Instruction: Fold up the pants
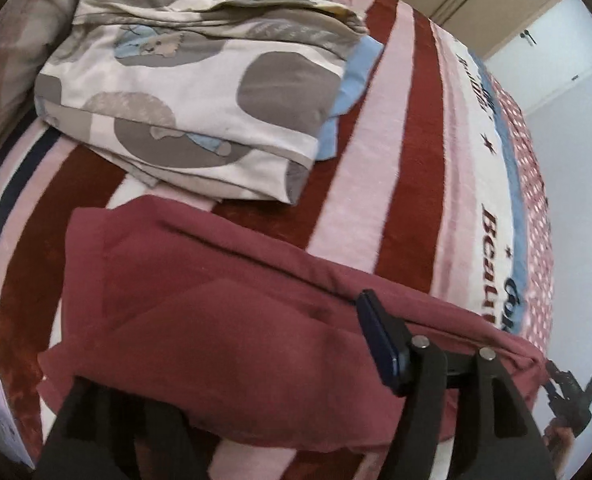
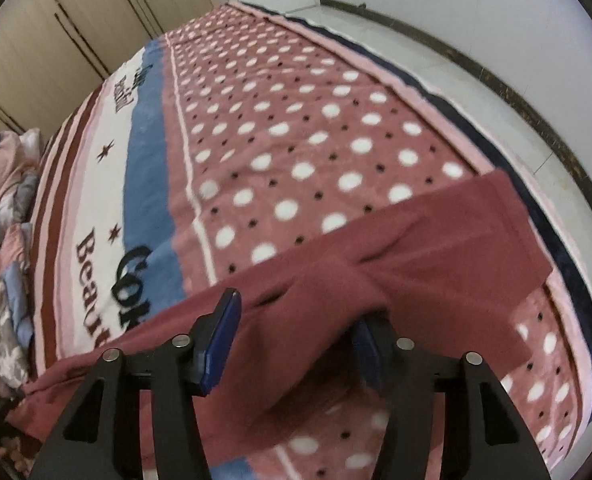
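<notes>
Maroon pants (image 1: 223, 320) lie stretched across a patterned bed blanket (image 1: 376, 168). In the left wrist view my left gripper (image 1: 231, 360) is open wide over the waist end; its right blue pad (image 1: 376, 340) rests on top of the cloth and the left finger is hidden under the fabric. In the right wrist view the pants (image 2: 436, 248) run from lower left to the right edge of the bed. My right gripper (image 2: 296, 340) is open, with a raised fold of the pant leg between its blue pads (image 2: 219, 344).
A folded quilt with grey and bear print (image 1: 199, 92) sits just behind the pants. Crumpled bedding (image 2: 3, 200) lies at the left. Wardrobe doors (image 2: 75, 28) stand behind the bed. White floor (image 2: 476, 80) runs along the bed's right edge. The other gripper (image 1: 572, 392) shows at the pants' far end.
</notes>
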